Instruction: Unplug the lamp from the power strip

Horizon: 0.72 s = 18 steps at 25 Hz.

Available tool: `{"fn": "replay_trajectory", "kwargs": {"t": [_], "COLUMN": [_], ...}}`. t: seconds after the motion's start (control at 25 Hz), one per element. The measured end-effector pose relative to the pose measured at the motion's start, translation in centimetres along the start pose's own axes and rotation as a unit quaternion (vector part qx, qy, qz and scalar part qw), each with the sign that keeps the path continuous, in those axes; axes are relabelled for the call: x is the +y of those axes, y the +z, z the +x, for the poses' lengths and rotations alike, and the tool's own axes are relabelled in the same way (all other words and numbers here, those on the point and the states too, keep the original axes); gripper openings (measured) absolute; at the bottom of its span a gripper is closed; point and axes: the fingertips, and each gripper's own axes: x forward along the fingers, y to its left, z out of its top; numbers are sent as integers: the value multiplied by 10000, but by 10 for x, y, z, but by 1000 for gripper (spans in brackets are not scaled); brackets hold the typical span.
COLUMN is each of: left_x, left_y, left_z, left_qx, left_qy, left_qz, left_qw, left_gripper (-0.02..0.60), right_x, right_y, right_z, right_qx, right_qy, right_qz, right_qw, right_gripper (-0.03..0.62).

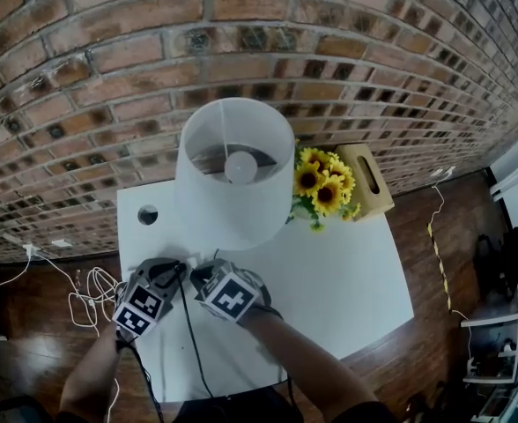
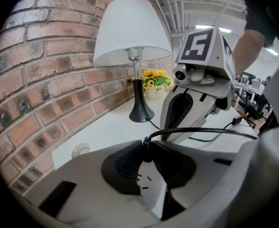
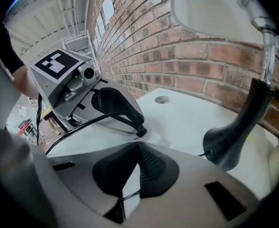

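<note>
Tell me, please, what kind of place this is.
Probably an indoor workspace staged as a room: brick wall, white table with lamp and sunflowers, loose cables on the wooden floor.

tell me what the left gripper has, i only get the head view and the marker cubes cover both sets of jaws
Observer: In the left gripper view, the left gripper is closed on the thick end of a black cord.
Operator: and the right one, holding anything
Observer: The right gripper view shows the right gripper with its tips together. A thin dark line crosses the gap lower down, and I cannot tell whether it is gripped.
Operator: is that cord the lamp's
Observer: Likely. The left gripper view shows a thin lead leaving the lamp base towards the grippers, though I cannot follow it all the way.
</note>
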Motion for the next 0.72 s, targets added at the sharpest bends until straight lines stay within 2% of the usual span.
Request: {"fn": "replay_trajectory", "kwargs": {"t": [0.16, 0.36, 0.52, 0.72], "left_x": [1, 3, 1, 3], "left_y": [0, 0, -4, -5], "left_z": [0, -1, 0, 1], "left_qx": [-14, 6, 181, 149], "left_qy": [60, 141, 260, 280], "left_qz": [-197, -200, -8, -203], "left_qw": [9998, 9997, 9995, 9993], "left_gripper": [92, 89, 89, 91], "right_x": [-1, -6, -7, -7], "right_y": [1, -1, -5, -1], "right_z": [1, 2, 1, 3], "right_qx": [-33, 111, 190, 263], "right_qy": [45, -52, -142, -272], "right_qz": [97, 111, 80, -40], "right_qw": [9999, 9999, 9997, 9993], "right_gripper": [2, 2, 2, 3]}}
